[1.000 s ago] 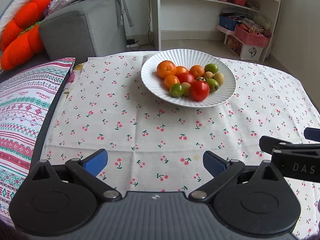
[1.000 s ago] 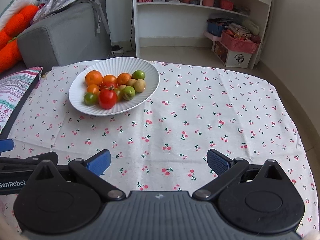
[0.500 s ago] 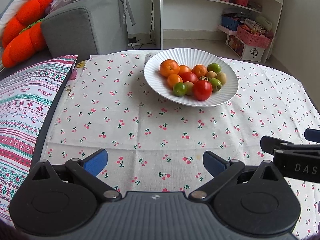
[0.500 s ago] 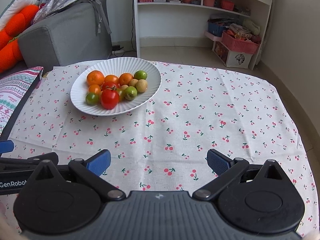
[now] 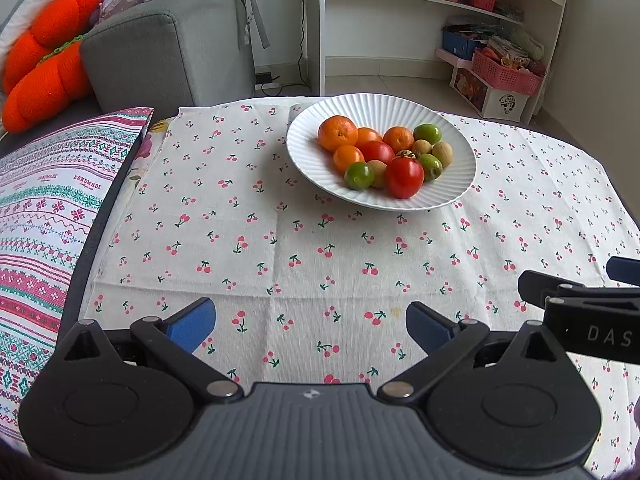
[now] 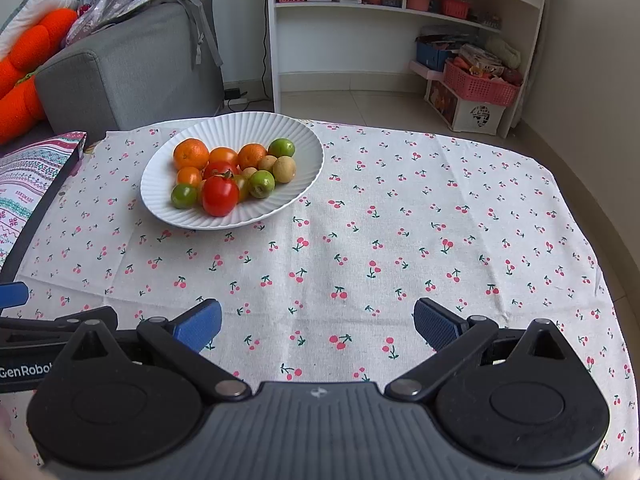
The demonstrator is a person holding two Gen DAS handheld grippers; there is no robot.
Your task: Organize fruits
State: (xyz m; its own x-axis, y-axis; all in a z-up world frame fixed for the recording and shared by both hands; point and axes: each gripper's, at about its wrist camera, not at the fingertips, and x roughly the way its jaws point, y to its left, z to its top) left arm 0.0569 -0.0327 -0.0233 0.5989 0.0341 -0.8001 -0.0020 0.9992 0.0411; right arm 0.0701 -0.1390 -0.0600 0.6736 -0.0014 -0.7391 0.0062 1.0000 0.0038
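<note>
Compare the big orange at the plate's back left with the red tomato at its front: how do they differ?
The orange is orange with a dull, pitted skin; the tomato is red, smooth and glossy. The orange lies at the pile's far edge, the tomato at its near edge. The tomato shows a stem; the orange doesn't. Both are round and rest in the white plate.

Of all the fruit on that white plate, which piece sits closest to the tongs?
The big red tomato at the plate's near edge. It sits in front of the oranges, flanked by green fruits.

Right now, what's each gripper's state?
Left gripper: open, holding nothing.
Right gripper: open, holding nothing.
</note>
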